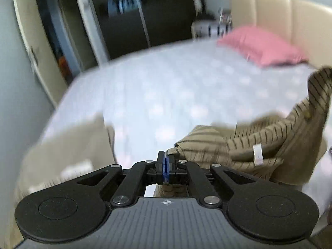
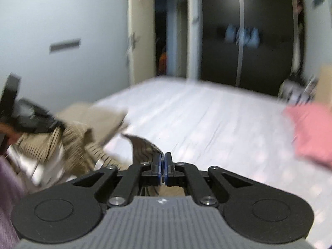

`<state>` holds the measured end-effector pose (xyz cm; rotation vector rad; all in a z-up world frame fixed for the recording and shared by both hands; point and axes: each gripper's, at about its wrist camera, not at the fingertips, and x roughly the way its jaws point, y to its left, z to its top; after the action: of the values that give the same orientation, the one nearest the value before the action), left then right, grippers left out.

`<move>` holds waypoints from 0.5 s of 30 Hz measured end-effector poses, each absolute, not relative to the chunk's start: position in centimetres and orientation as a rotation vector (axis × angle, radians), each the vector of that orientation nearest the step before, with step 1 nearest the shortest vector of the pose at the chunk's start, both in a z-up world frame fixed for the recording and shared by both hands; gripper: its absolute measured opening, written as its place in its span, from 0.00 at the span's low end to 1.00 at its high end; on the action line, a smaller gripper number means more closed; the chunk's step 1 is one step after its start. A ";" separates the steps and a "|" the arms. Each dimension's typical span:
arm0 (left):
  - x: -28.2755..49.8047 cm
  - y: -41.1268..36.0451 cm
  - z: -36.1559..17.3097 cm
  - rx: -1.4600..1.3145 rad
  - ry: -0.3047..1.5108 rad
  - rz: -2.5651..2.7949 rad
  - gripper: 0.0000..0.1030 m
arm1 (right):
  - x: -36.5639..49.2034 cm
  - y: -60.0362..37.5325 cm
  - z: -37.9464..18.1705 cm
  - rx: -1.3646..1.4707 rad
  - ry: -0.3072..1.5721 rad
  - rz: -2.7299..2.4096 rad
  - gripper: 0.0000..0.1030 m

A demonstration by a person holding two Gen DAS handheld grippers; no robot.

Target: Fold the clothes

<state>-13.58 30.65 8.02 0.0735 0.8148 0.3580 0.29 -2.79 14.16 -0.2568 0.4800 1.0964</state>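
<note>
A tan shirt with dark thin stripes (image 1: pixel 259 141) hangs above the bed, stretched between both grippers. In the left wrist view my left gripper (image 1: pixel 166 155) is shut on an edge of this striped shirt, whose cloth runs off to the right and up to the frame's edge. A white label (image 1: pixel 258 154) shows on the cloth. In the right wrist view my right gripper (image 2: pixel 164 157) is shut on another edge of the striped shirt (image 2: pixel 143 145). The cloth sags leftward to the left gripper (image 2: pixel 39 120), seen blurred at far left.
A bed with a pale dotted sheet (image 1: pixel 166 87) fills the middle of both views. A pink pillow (image 1: pixel 261 45) lies by the cream headboard (image 1: pixel 290 18). Beige cloth (image 1: pixel 66 151) lies at the bed's near left. Dark wardrobe doors (image 2: pixel 238 37) and a doorway stand behind.
</note>
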 end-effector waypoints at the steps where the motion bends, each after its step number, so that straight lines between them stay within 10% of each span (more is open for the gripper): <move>1: -13.6 31.2 6.8 0.063 0.845 0.367 0.00 | 0.0 -2.1 12.6 -0.268 0.518 1.120 0.04; 15: -14.5 33.1 0.4 0.103 1.019 0.419 0.00 | -1.6 0.5 3.4 -0.543 0.623 1.305 0.33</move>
<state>-14.49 33.08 0.37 0.1033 1.0189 0.4190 -1.58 0.54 3.38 -0.5428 0.6225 1.3048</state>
